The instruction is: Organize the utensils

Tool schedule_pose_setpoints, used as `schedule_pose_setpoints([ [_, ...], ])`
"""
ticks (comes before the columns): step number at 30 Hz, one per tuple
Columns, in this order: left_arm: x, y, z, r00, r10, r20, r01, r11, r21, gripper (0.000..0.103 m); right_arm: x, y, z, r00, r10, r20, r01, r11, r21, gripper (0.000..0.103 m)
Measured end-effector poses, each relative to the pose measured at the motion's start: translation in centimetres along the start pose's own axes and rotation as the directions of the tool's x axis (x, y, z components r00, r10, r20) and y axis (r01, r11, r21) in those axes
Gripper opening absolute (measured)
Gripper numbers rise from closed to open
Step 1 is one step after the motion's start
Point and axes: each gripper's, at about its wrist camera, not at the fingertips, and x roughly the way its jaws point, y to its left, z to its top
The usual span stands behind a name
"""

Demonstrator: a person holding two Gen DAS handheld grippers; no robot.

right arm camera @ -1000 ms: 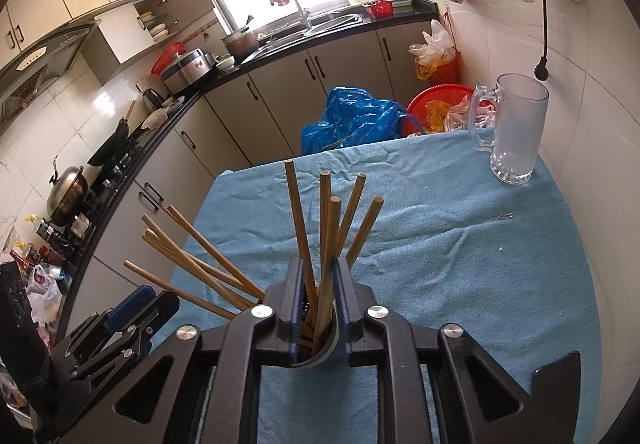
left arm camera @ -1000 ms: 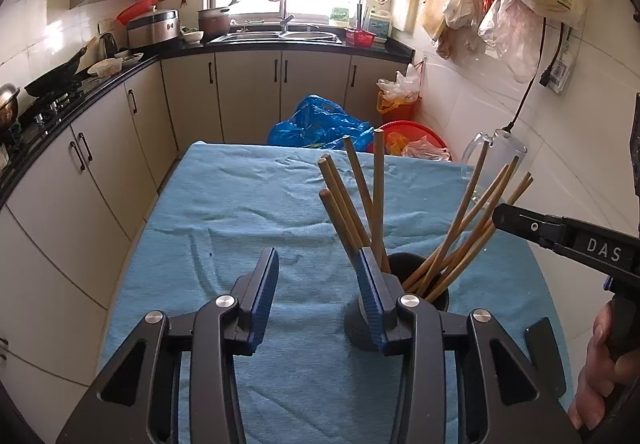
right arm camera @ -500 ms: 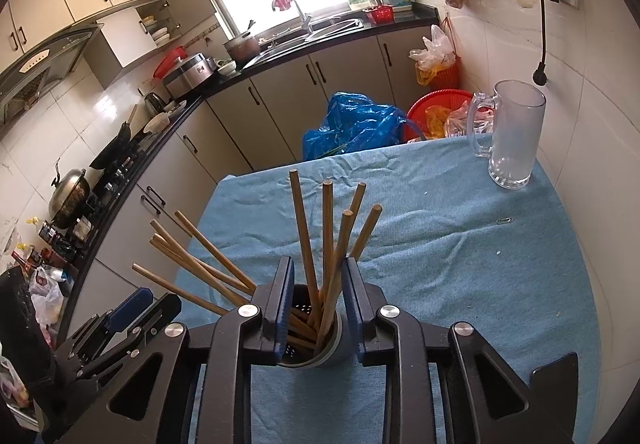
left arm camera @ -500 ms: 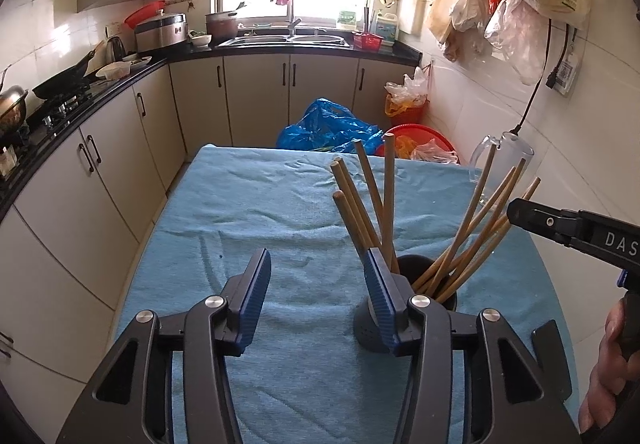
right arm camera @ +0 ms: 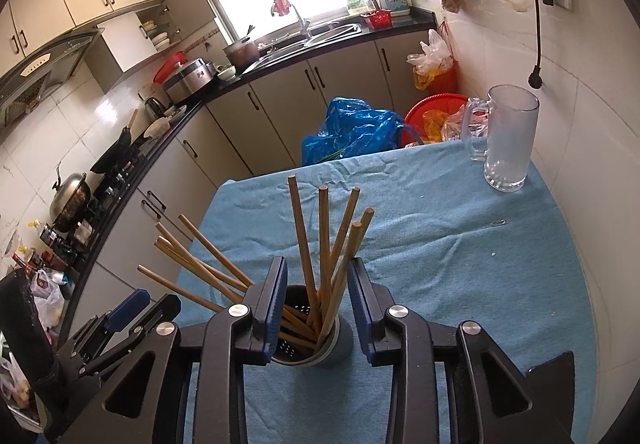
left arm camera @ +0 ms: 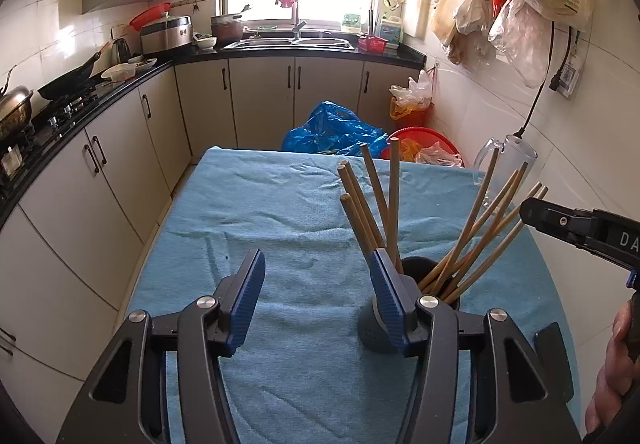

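Observation:
A dark grey holder stands upright on the blue cloth and holds several wooden chopsticks, fanned out in two bunches. My left gripper is open and empty, just left of the holder, its right finger in front of it. My right gripper is open, its two fingers either side of the upright chopsticks above the holder, not touching them. The right gripper's side shows at the right edge of the left wrist view. The left gripper shows low left in the right wrist view.
The blue cloth covers a small table against the tiled right wall. A glass mug stands at the far right corner. A small paper clip lies on the cloth. Cabinets run along the left and back.
My right gripper was shut on the upright chopsticks in the holder; it has opened and let them go. Both grippers have drawn back slightly.

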Motion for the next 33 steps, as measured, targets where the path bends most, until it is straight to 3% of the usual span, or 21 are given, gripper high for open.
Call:
schedule_pose_setpoints([
  [12, -1.2, 0.5, 0.1, 1.0, 0.008, 0.031, -0.008, 1.0, -0.013, 0.059, -1.4, -0.5, -0.2, 1.0, -0.009, 0.024, 0.009, 1.0, 0.007, 0.047],
  [17, -2.5, 1.2, 0.3, 0.998, 0.019, 0.058, -0.017, 0.999, -0.03, 0.07, -2.5, -0.7, -0.3, 0.999, -0.019, 0.041, 0.019, 1.0, 0.006, 0.054],
  [21, -3.9, 1.6, 0.4, 0.995, 0.052, 0.09, -0.049, 0.998, -0.031, 0.083, -3.6, -0.8, -0.5, 0.997, -0.054, 0.059, 0.055, 0.998, -0.007, 0.063],
  [27, -6.0, 2.2, -0.1, 0.987, 0.111, 0.116, -0.109, 0.994, -0.024, 0.09, -5.1, -0.6, -1.4, 0.989, -0.126, 0.083, 0.132, 0.99, -0.059, 0.073],
  [33, -7.3, 2.5, -0.7, 0.979, 0.162, 0.121, -0.161, 0.987, -0.014, 0.095, -6.1, -0.3, -2.7, 0.977, -0.194, 0.092, 0.202, 0.975, -0.091, 0.076],
])
